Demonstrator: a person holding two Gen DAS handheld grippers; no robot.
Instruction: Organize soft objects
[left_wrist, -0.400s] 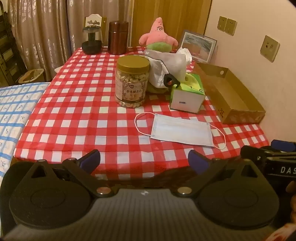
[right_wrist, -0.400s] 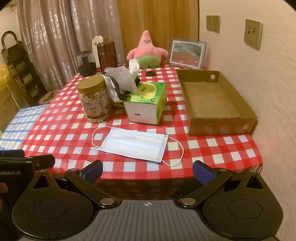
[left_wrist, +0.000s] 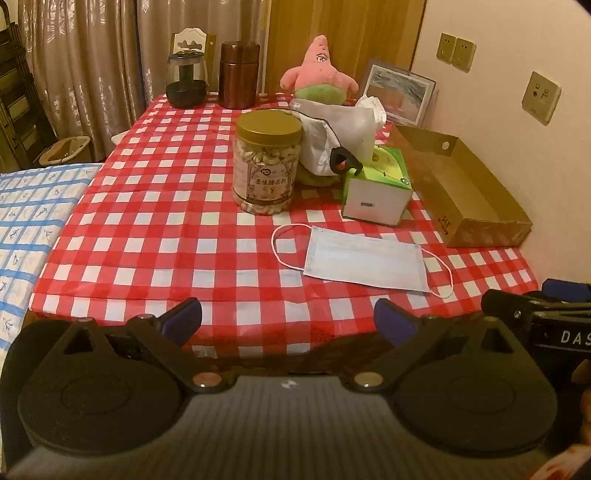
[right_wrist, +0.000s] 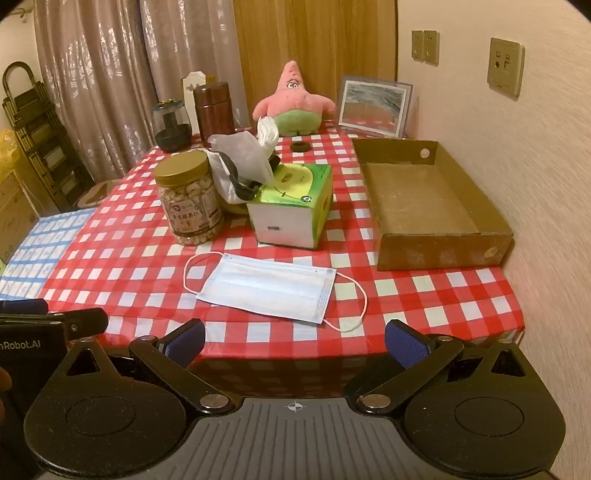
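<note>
A light blue face mask (left_wrist: 364, 261) (right_wrist: 267, 287) lies flat near the table's front edge. A pink star plush (left_wrist: 319, 74) (right_wrist: 293, 101) sits at the far end. A crumpled white cloth with a black strap (left_wrist: 334, 142) (right_wrist: 240, 162) rests behind the green tissue box (left_wrist: 376, 186) (right_wrist: 291, 205). An open cardboard tray (left_wrist: 476, 199) (right_wrist: 443, 243) lies on the right by the wall. My left gripper (left_wrist: 288, 323) and right gripper (right_wrist: 295, 341) are both open and empty, held just before the table's front edge.
A jar of nuts (left_wrist: 266, 166) (right_wrist: 188, 199) stands left of the tissue box. A dark glass jar (left_wrist: 186, 79), a brown canister (left_wrist: 238, 74) and a framed picture (right_wrist: 373, 107) stand at the back. A small dark ring (right_wrist: 300, 146) lies behind the box. The wall runs on the right.
</note>
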